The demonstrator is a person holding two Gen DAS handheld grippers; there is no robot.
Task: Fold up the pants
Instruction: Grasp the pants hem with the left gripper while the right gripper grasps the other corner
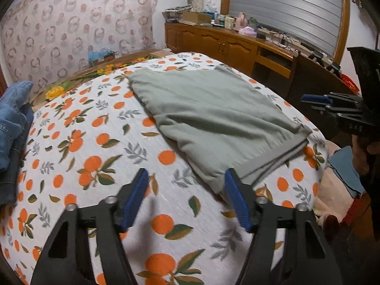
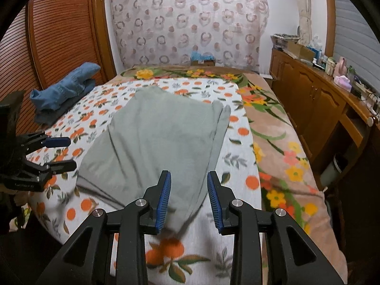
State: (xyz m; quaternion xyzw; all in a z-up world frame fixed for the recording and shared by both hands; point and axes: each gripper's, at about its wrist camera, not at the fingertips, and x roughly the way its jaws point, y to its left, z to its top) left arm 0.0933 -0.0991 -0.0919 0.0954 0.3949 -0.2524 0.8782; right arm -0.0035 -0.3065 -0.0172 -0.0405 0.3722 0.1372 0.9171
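Observation:
Grey-green pants (image 1: 213, 114) lie folded flat on the orange-print bedsheet (image 1: 95, 142). My left gripper (image 1: 186, 175) hovers open over the sheet at the near left corner of the pants; its right finger (image 1: 237, 197) is beside the cloth edge and nothing sits between the pads. In the right wrist view the pants (image 2: 161, 137) stretch away from my right gripper (image 2: 188, 175), which is open. A near corner of the cloth lies below and between its fingers, unpinched. Each gripper shows in the other view: the right gripper (image 1: 315, 104) at the edge, the left gripper (image 2: 59, 152) at the left.
Folded blue denim clothes (image 2: 64, 87) are stacked at the sheet's far left. A floral blanket (image 2: 280, 142) covers the bed's right side. A cluttered wooden dresser (image 2: 320, 99) runs along the right wall and a slatted wooden door (image 2: 59, 35) stands on the left.

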